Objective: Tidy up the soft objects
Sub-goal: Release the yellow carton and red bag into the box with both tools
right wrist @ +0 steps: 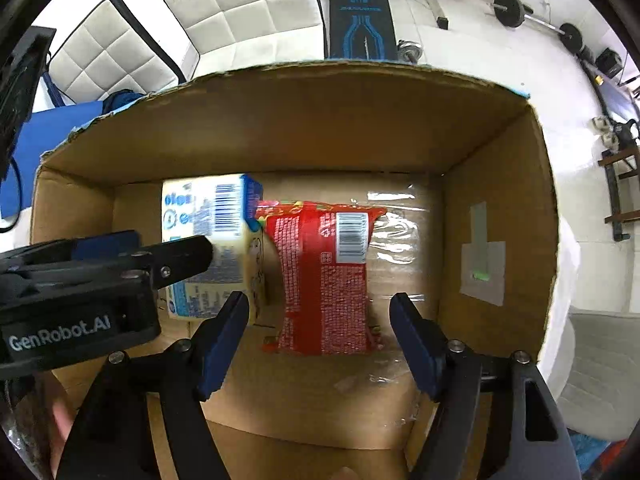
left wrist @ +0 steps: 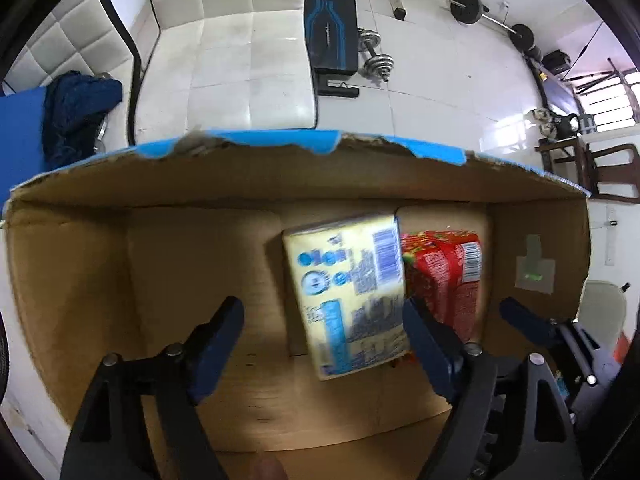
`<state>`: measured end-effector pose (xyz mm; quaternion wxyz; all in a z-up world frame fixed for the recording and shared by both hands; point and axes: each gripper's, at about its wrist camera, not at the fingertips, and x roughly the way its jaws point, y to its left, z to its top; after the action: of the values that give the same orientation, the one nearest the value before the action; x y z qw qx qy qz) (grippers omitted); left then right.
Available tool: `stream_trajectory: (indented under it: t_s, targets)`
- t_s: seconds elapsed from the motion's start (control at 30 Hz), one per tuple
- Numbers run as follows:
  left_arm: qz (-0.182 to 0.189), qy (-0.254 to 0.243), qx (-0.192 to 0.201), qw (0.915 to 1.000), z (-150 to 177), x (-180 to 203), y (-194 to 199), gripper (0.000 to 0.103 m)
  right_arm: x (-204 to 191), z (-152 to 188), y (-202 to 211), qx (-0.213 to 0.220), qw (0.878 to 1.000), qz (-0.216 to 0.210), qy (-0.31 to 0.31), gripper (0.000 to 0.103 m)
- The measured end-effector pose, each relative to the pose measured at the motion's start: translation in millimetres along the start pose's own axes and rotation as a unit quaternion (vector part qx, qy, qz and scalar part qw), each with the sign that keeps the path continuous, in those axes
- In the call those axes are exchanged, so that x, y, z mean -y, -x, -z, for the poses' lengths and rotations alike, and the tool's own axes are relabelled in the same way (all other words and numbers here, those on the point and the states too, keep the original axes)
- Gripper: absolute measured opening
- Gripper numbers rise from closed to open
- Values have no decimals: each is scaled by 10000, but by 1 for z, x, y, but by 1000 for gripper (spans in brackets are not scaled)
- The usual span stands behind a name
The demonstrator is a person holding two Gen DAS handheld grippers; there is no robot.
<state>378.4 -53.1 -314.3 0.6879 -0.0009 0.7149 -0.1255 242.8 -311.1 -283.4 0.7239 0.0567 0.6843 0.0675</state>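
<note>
An open cardboard box point(left wrist: 100, 264) point(right wrist: 496, 184) fills both views. On its floor lie a yellow soft pack with blue print point(left wrist: 348, 296) point(right wrist: 212, 220) and a red soft pack point(left wrist: 444, 280) point(right wrist: 324, 280) side by side. My left gripper point(left wrist: 324, 344) is open inside the box, its fingers wide apart around the near end of the yellow pack, not pressing it. It also shows in the right wrist view point(right wrist: 160, 256). My right gripper point(right wrist: 320, 344) is open over the near end of the red pack, with nothing in it.
White quilted cushions point(left wrist: 240, 64) lie beyond the box. A black and blue weight bench point(left wrist: 330, 20), dumbbells point(left wrist: 376, 56) and a barbell point(right wrist: 536, 20) stand on the white tiled floor. A dark blue cloth point(left wrist: 76, 112) lies at the left. A wooden stand point(left wrist: 588, 168) is at the right.
</note>
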Motion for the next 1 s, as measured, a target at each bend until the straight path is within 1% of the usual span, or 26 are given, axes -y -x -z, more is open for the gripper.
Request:
stream_trajectory:
  t_s: [0.03,0.07,0.13,0.17,0.2,0.23,0.27,0.3,0.37,0.5,0.53,0.57,0.73,0.87,1.0]
  targets:
    - [-59,-13,40,10000,4,-1,3,83,-1,1,1,-8,10000,59,14,75]
    - [-85,-27,59,9999,6,-1,2,89,-3,2,1,-23,9999,120,40,75]
    - [-144,-36,140,9998,11,-3,3,92,-9,-1,-1,-30,9998,198,32,75]
    - [-177,-43,200,9996,15,-4,6,93,-9,2,0,-23,9997,232,30,77]
    - [-216,-55,252,9994,18,-5,8,93,-12,5,2,-5,9996,270,35,85]
    - [-256,-69,307,9992,22,-6,10,95,-14,8,4,31,9996,284,34,90]
    - [-289,-59,374,9989,27,-6,13,99,-14,12,7,68,9996,289,33,96]
    - [-299,-61,430,9986,32,-7,16,100,-15,17,7,83,9995,288,29,100]
    - [-277,-43,537,9982,43,-9,22,100,-15,27,11,148,9996,240,-20,103]
    - [-345,-18,723,9968,65,-12,33,100,-17,44,21,265,9992,289,-16,103]
    - [-363,-12,783,9963,71,-13,36,100,-25,41,18,281,9991,317,9,103]
    - [-356,-12,847,9958,77,-13,41,100,-25,48,23,322,9989,335,23,103]
    - [-426,16,1178,9921,110,-13,65,100,-25,77,50,541,9976,422,39,103]
    - [-559,9,1489,9873,139,-8,90,100,-29,104,79,789,9956,505,94,103]
    - [-573,56,1748,9829,168,-1,115,100,-33,124,107,885,9946,522,133,103]
